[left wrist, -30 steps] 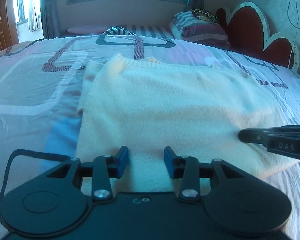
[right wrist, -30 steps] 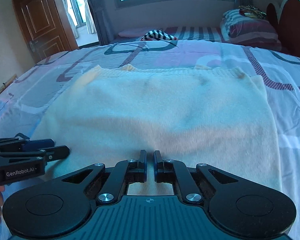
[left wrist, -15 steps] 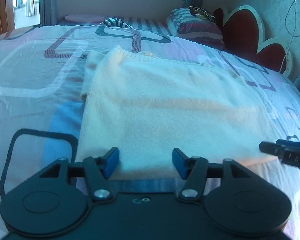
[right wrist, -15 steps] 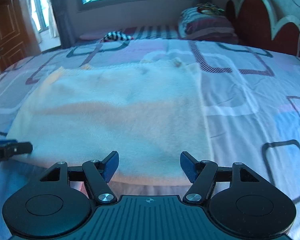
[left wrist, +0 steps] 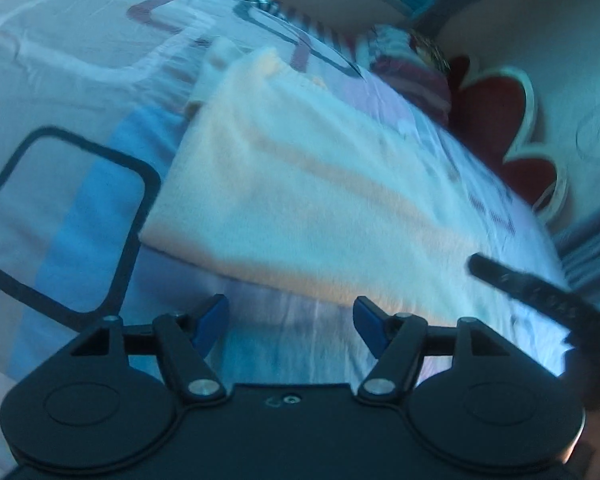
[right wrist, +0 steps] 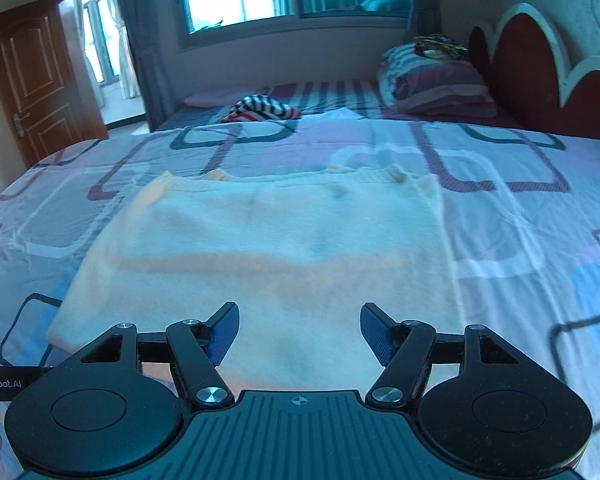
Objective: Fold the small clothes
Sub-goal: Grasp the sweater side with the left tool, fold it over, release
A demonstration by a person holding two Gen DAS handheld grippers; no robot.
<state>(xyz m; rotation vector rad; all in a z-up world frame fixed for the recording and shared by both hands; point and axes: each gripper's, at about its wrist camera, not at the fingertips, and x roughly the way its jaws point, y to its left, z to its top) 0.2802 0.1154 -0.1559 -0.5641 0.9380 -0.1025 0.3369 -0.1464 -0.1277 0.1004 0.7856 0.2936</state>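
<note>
left gripper nearest, jaws wide, having just been opening, nothing between them; it sits over bare sheet just short of the sweater's near edge, view tilted and blurred. right gripper jaws also wide and just opened, empty, over the near edge of the sweater. both look let go, likely so the fold can lie and settle. sweater lies flat mid-bed as a folded cream rectangle, ribbed edge at the far side, both sides tucked in. likely needs one more fold or a side grab. beyond it more patterned sheet, then a striped cloth far centre, pillow far right by the headboard, door far left.
</note>
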